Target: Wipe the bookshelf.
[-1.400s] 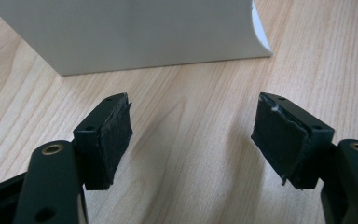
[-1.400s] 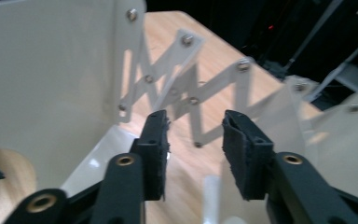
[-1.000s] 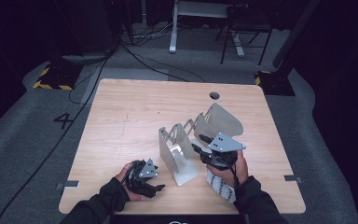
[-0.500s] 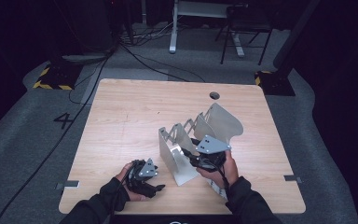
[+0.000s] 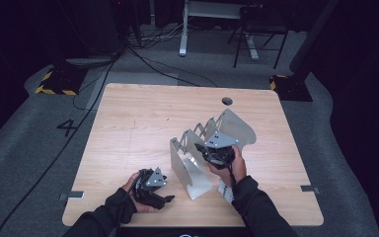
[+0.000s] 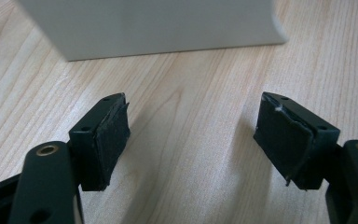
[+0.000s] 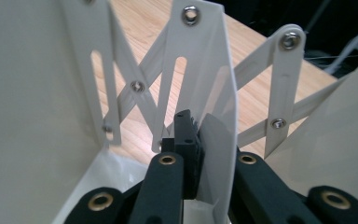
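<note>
Right tongs (image 7: 193, 154), just closed, pinch a thin upright divider plate (image 7: 214, 93) of the expanding file rack (image 5: 197, 158) at centre right of the high view. The rack is pale grey sheet metal: flat rounded panels joined by riveted scissor links, its long axis running lower left to upper right. Left tongs (image 6: 191, 140), at lower left, are spread over bare, light wood-grain surface (image 5: 138, 123), just beside the rack's end panel (image 6: 158, 23).

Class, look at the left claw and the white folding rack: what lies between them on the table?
Only bare wooden table separates the left claw from the rack, seen in the left gripper view.
</note>
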Demonstrator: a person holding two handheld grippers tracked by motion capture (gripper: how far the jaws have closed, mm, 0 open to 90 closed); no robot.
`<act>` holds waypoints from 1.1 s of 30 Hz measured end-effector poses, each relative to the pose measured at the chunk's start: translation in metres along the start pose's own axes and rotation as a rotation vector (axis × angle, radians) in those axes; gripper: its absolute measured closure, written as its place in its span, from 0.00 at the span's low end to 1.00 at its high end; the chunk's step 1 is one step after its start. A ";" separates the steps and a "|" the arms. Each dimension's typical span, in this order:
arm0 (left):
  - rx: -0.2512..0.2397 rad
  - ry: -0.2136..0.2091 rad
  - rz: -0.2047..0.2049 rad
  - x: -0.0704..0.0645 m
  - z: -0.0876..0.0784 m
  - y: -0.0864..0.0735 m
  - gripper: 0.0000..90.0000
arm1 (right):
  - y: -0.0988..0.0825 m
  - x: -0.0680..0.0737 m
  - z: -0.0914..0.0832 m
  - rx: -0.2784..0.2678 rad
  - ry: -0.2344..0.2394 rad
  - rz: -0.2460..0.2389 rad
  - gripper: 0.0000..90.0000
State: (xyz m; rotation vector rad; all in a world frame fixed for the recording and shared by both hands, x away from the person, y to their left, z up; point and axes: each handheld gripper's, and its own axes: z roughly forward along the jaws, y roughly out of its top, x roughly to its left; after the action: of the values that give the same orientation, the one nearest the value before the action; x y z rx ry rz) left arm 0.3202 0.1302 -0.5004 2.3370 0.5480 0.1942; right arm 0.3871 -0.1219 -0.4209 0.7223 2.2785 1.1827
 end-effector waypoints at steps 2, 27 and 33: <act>0.001 -0.001 0.001 0.000 0.000 0.000 0.28 | 0.001 -0.005 -0.001 0.007 0.026 -0.005 0.97; -0.006 0.017 0.006 -0.005 0.002 0.002 0.28 | 0.008 0.005 -0.019 -0.033 0.265 -0.130 0.74; -0.007 0.016 0.011 -0.009 0.006 0.006 0.28 | -0.016 -0.011 -0.055 0.024 0.179 -0.097 0.58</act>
State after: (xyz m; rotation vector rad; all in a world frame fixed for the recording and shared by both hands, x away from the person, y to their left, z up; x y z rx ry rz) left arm 0.3154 0.1189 -0.5006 2.3339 0.5417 0.2203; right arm 0.3580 -0.1694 -0.4045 0.5266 2.4477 1.2200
